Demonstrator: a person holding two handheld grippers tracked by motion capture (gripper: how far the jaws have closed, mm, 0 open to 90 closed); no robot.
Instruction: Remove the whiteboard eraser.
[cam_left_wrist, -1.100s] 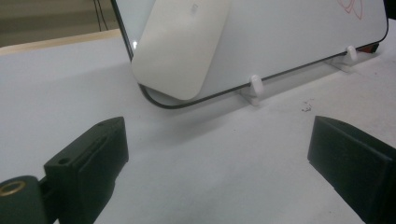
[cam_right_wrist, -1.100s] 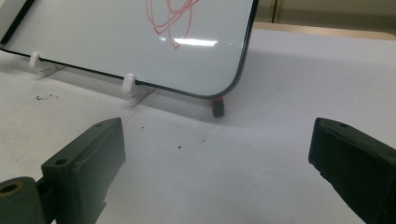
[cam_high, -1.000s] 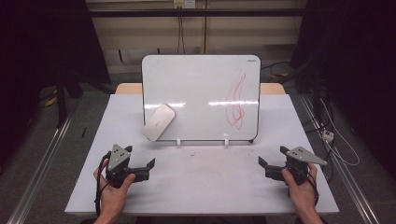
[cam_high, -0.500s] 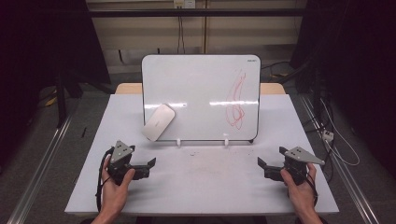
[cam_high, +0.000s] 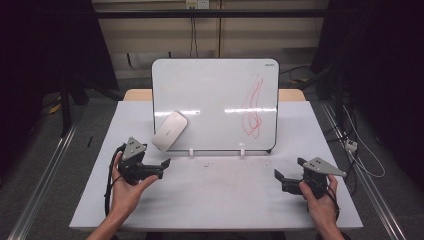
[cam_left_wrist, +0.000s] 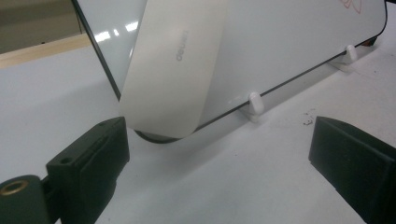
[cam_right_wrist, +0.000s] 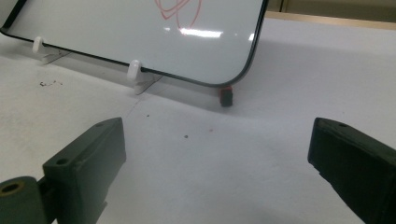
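Observation:
A whiteboard stands upright on white clip feet at the middle of the white table. Red scribble marks its right half. A white oblong eraser clings tilted to the board's lower left corner. My left gripper is held just in front of and below the eraser, open; its jaws have just been opening, with nothing between them. In the left gripper view the eraser hangs close ahead, above the open left gripper. My right gripper rests open near the board's right corner, empty.
A small red and dark block sits under the board's right corner. Dark specks lie on the table in front of the board. Cables run over the floor on the right. A metal rail lies left of the table.
My left hand has risen and moved forward toward the eraser at the board's lower left. The right hand has stayed put.

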